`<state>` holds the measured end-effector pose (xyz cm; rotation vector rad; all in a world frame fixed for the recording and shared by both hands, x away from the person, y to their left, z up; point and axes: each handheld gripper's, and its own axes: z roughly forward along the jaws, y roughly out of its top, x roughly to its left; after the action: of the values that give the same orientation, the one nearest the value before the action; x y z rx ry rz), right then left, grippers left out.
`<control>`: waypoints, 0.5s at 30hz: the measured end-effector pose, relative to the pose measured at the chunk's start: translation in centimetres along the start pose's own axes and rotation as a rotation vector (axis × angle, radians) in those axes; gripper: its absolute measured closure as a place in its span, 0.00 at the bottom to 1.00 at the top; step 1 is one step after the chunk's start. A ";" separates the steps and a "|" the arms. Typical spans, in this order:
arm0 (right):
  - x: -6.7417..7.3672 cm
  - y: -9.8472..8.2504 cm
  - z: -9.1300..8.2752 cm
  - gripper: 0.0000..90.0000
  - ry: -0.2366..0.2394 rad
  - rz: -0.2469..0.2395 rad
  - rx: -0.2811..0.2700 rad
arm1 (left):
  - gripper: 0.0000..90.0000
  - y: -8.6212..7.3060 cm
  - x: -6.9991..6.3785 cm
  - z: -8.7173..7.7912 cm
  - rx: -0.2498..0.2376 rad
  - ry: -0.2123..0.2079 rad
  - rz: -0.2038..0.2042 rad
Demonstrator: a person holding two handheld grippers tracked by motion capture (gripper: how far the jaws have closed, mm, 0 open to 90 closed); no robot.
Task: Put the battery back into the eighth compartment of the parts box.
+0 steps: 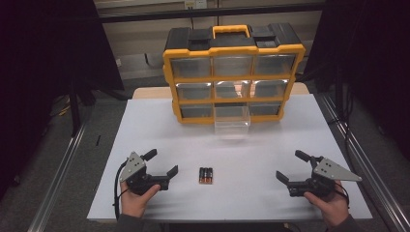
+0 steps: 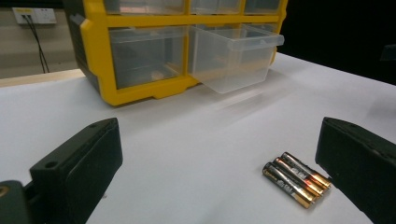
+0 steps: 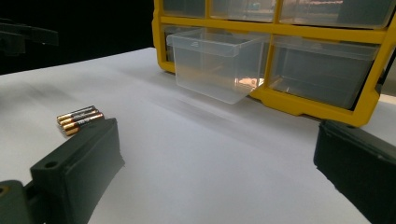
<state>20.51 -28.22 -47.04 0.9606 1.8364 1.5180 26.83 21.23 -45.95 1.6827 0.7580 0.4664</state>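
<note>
Both tongs stand released with nothing between the jaws: the left gripper (image 1: 163, 163) and the right gripper (image 1: 290, 166) rest low over the white table (image 1: 270, 140), each held in a hand at the near edge. The three batteries (image 1: 206, 175) lie side by side, touching one another, between the two tongs and somewhat nearer the left one; in the left gripper view they sit just beside its right-hand jaw. Beyond both tongs stands the yellow organiser (image 1: 234, 72), its bottom middle drawer (image 1: 232, 123) pulled out and apparently empty. Judged step: the approach before the first pickup, with the batteries untouched and the drawer ready to receive them. The next move calls for one gripper to swing in over the batteries, straddle them across their width, and close without scattering them. The high view gives the spacing between tongs, batteries and drawer; the left gripper view shows the battery ends and labels close up (image 2: 297, 178), while the right gripper view looks into the clear drawer (image 3: 216, 63).
</note>
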 end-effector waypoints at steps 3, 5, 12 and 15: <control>0.0 0.0 0.0 0.01 -0.005 0.011 -0.006 | 0.01 0.2 -0.5 0.5 0.015 -0.015 -0.013; 0.1 0.1 0.0 0.01 -0.001 0.011 -0.007 | 0.01 0.3 -0.6 0.6 0.030 -0.004 0.001; 0.1 0.0 0.1 0.01 0.001 0.003 0.004 | 0.01 0.8 -1.2 1.8 0.073 -0.008 -0.045; 0.1 0.0 0.1 0.01 0.004 0.000 0.000 | 0.03 0.8 -1.4 2.4 0.101 -0.016 -0.070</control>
<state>20.48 -28.09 -47.03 0.9585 1.8390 1.5214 27.64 18.47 -45.63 1.7456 0.8382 0.3707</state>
